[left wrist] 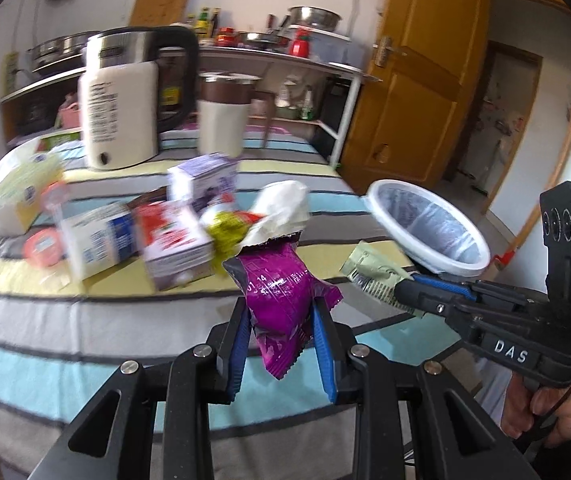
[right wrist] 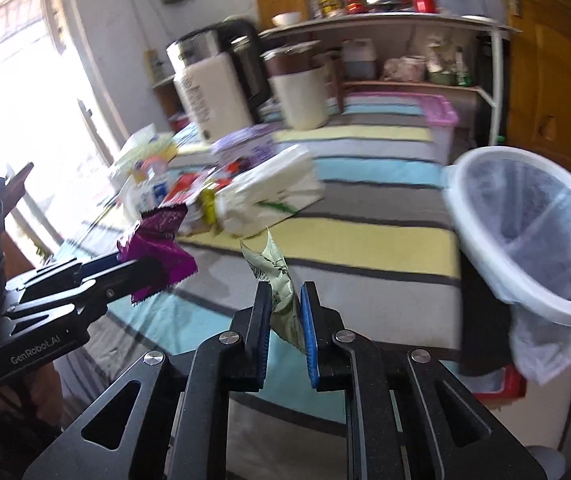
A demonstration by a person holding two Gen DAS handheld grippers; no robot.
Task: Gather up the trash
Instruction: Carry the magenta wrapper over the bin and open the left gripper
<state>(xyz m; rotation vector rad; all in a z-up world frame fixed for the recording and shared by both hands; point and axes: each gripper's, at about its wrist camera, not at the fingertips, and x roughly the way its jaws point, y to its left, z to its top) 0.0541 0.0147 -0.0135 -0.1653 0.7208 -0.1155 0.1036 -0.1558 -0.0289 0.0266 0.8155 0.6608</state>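
Note:
My left gripper (left wrist: 281,304) is shut on a crumpled purple wrapper (left wrist: 279,292), held above the striped tablecloth (left wrist: 45,352). My right gripper (right wrist: 285,292) is shut on a pale green wrapper (right wrist: 281,280); in the left wrist view that green wrapper (left wrist: 369,272) sticks out of the right gripper (left wrist: 401,296) at the right. The purple wrapper (right wrist: 157,240) shows at the left of the right wrist view. A white bin (left wrist: 429,228) lined with a clear bag stands beyond the table's right edge, also seen as the bin (right wrist: 525,232) at the right.
A heap of cartons and packets (left wrist: 173,232) lies mid-table, with a white crumpled bag (right wrist: 273,188) on it. A kettle (left wrist: 125,100) and a white-and-brown cup (left wrist: 223,116) stand at the back. A shelf rack (right wrist: 385,24) and a wooden door (left wrist: 417,72) are behind. A hand (left wrist: 553,412) holds the right gripper.

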